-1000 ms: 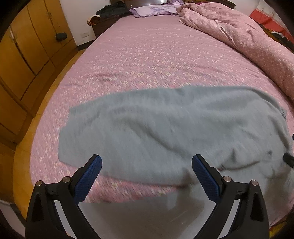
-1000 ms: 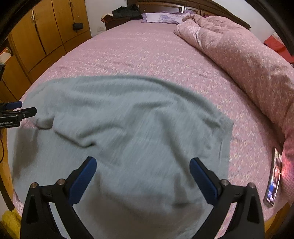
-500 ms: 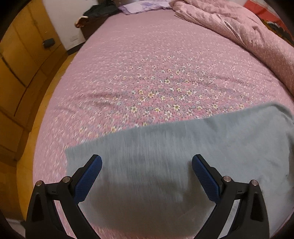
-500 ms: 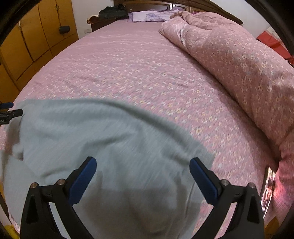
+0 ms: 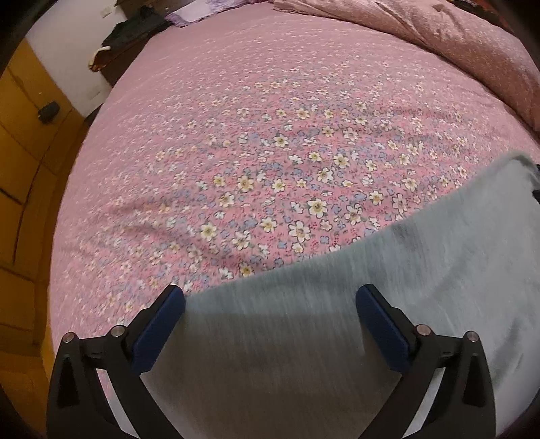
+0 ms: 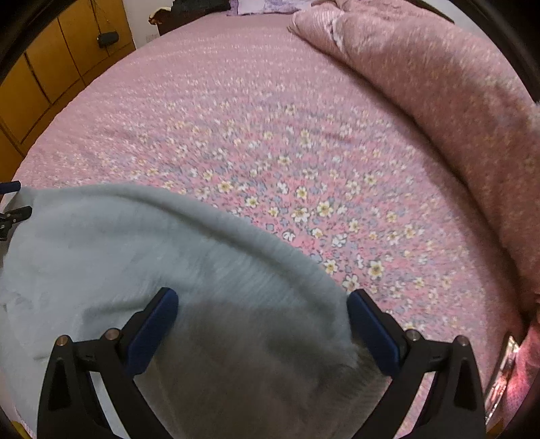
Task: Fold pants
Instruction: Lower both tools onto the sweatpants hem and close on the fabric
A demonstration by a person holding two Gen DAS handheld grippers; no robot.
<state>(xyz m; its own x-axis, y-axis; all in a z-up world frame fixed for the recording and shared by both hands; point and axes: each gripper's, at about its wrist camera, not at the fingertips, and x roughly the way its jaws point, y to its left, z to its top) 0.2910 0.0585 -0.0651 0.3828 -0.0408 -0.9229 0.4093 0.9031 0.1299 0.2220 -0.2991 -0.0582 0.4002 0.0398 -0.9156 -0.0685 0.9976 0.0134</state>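
Pink floral bed (image 5: 270, 101), grey pants (image 5: 422, 287), rumpled pink quilt (image 6: 438, 84), phone (image 6: 503, 368)

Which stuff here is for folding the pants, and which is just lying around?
For the job: grey pants, left tool, right tool, both open.

Just lying about: pink quilt, phone at the bed edge, dark clothes, wooden cupboards.

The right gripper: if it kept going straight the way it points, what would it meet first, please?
Most likely the grey pants, already lying between the open right gripper fingers; past their edge comes the floral bedsheet. Depth is unclear.
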